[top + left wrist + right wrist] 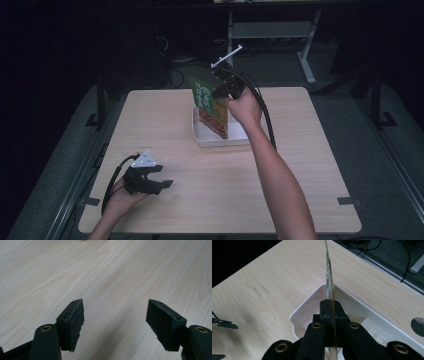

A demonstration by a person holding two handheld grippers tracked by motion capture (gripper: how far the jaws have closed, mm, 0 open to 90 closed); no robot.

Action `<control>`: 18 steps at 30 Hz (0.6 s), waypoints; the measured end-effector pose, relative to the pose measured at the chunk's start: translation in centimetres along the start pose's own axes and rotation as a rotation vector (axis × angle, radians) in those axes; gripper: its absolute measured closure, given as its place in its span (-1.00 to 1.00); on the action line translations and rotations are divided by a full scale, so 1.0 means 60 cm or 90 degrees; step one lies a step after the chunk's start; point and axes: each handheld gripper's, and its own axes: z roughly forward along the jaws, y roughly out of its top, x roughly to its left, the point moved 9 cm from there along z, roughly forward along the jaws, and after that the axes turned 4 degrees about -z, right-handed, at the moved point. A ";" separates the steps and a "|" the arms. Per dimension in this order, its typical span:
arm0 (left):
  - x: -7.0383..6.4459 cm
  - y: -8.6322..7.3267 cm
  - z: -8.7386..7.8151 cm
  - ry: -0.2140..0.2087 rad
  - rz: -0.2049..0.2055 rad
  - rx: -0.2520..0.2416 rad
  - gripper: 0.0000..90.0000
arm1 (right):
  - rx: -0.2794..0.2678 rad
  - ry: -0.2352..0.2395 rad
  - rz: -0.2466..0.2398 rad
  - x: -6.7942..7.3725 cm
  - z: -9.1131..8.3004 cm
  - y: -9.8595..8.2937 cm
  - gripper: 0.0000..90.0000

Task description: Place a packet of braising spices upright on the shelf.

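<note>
Dim surroundings, evenly lit table (300, 165)

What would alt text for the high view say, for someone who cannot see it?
A person's right gripper holds a green packet upright over a white tray on a pale wooden table. The left gripper rests open near the table's front left.

High view overlooks the table (280, 165); both tongs cameras skim it closely.
</note>
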 end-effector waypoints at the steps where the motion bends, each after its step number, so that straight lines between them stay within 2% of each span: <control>1: 0.000 0.000 0.000 0.000 -0.001 -0.001 -0.32 | 0.000 0.000 0.000 -0.001 0.000 -0.002 0.99; 10: 0.000 0.000 0.001 0.000 0.002 0.003 -0.32 | 0.001 0.002 0.015 -0.012 -0.006 -0.020 0.99; 18: 0.000 0.000 0.002 -0.001 0.002 0.003 -0.32 | 0.005 0.003 0.012 -0.011 -0.008 -0.022 0.95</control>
